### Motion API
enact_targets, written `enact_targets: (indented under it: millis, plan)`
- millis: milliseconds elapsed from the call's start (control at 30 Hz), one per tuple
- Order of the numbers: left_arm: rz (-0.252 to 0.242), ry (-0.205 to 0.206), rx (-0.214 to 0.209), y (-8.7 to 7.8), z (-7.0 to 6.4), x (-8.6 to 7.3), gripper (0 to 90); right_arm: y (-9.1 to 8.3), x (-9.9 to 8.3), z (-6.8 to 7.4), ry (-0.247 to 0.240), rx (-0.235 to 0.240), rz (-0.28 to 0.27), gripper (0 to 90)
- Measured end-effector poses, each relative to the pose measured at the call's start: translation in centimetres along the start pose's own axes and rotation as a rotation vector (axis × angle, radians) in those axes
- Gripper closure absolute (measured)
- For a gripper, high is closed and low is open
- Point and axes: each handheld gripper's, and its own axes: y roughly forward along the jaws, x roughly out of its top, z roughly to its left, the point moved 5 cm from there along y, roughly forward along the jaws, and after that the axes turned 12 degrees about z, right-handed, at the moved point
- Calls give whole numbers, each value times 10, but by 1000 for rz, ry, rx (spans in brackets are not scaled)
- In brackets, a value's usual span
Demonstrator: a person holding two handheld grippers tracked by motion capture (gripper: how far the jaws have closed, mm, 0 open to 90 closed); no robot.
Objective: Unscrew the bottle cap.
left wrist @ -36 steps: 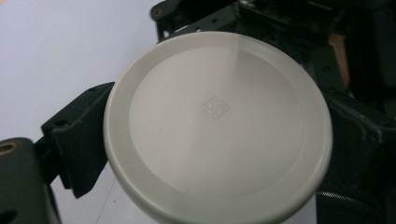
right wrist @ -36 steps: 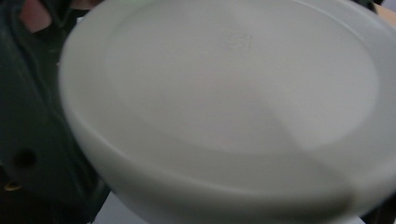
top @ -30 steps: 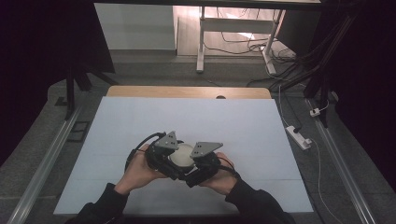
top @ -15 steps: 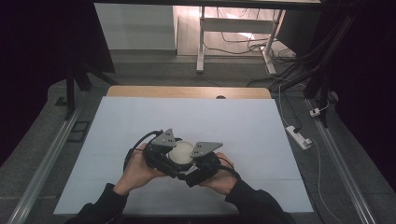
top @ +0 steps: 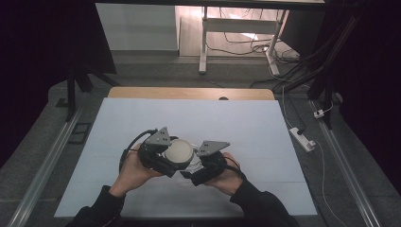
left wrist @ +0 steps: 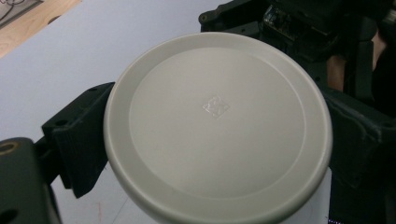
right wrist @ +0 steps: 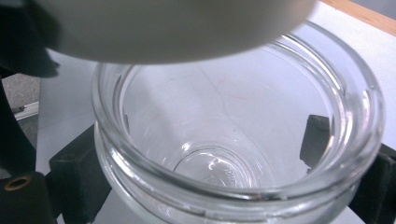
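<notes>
A round off-white lid is pinched between the black jaws of my left gripper, which is shut on it. My right gripper is shut on an empty clear glass jar, with a pad pressed on either side of the glass. The jar's mouth is uncovered. The lid hangs just above the jar's rim at one side. In the high view, lid and jar are held together over the front middle of the table.
The pale blue table mat stretches wide around both hands. A wooden strip runs along its far edge. A power strip lies on the floor to the right, and metal rails flank the table.
My left gripper, holding the lid, has shifted slightly to the left. The right gripper and jar have barely moved.
</notes>
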Motion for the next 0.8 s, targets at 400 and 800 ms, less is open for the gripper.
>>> enact_targets:
  millis: [400,800]
  plan:
    - [-5,3,-4,-2,-5,-4,80,-3,-2,-10,21,-24,-3,67]
    - [-6,10,-10,-3,-10,-9,80,-7,-3,-25,46,-55,-9,67]
